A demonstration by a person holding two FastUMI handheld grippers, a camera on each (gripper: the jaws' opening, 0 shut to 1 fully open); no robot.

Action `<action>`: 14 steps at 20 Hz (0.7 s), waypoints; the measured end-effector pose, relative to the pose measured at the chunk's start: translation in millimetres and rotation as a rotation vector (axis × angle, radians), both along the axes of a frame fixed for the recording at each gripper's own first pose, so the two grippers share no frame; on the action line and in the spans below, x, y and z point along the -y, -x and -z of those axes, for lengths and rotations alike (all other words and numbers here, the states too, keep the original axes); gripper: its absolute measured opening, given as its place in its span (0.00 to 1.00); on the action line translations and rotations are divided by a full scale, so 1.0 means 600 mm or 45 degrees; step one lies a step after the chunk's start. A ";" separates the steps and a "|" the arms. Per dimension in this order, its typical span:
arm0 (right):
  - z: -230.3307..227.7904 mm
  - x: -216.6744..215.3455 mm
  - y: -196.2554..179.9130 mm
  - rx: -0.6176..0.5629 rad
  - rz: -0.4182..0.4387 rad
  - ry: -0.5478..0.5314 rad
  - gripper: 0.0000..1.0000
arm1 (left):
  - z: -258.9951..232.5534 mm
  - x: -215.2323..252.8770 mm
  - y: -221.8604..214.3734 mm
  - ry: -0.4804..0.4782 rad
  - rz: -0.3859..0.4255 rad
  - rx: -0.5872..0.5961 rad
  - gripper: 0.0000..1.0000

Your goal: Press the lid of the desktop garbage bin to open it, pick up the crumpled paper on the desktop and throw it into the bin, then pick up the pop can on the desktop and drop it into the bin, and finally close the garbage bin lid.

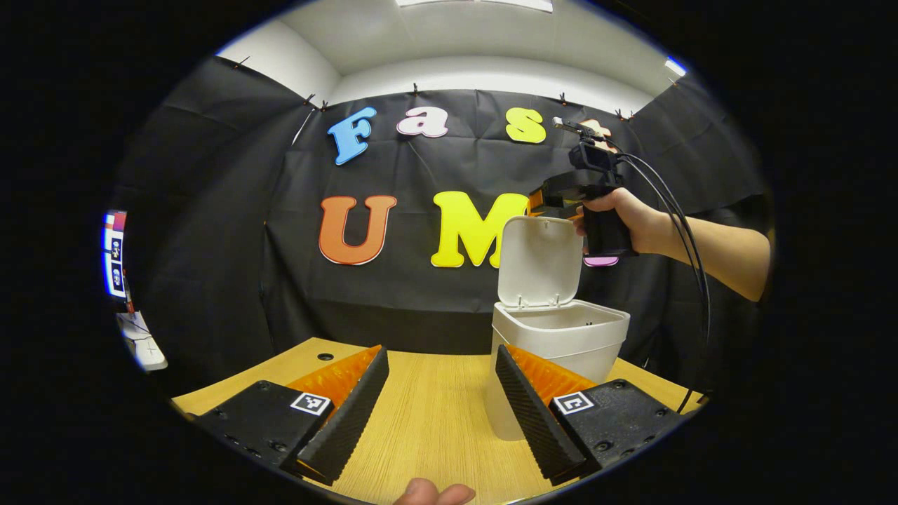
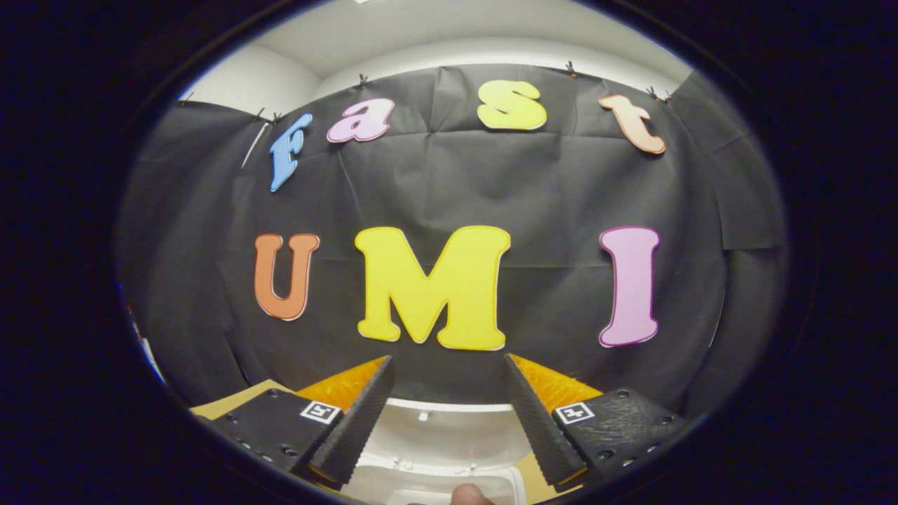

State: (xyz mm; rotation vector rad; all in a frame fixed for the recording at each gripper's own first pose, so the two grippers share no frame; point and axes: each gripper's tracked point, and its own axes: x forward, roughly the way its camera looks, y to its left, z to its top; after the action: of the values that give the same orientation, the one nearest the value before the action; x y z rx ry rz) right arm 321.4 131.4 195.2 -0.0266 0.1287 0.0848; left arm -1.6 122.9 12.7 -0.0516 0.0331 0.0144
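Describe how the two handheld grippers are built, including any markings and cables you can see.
The left gripper has two wedge-shaped fingers with ribbed inner faces, on black blocks that each carry a square black-and-white marker. The right gripper is built the same way. In the left gripper view, the right gripper has a black handle, a small camera on top, and black cables trailing past a bare forearm.

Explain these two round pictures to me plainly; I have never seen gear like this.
A person holds a two-finger gripper in each hand; each carries a camera looking along its fingers. In the left gripper view, the left gripper is open and empty above the light wooden table. On it stands the small white plastic bin, its hinged white lid raised. Behind the lid, a hand holds the right gripper. In the right gripper view, that right gripper is open, holding nothing, above the lid.
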 end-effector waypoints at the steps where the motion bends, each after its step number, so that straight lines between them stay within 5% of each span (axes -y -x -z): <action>1: 0.000 0.000 0.007 -0.015 -0.007 -0.017 0.95 | -0.002 0.000 0.001 -0.002 -0.002 0.002 0.99; 14: 0.109 0.006 0.172 -0.238 -0.148 -0.054 0.94 | -0.025 0.035 0.034 -0.048 -0.034 0.034 0.99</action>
State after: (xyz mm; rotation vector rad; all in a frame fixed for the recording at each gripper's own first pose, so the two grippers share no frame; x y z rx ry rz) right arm 218.5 127.5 129.9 0.0165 0.3119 0.2064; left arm -22.1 101.9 27.9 -0.0145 0.0052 0.0411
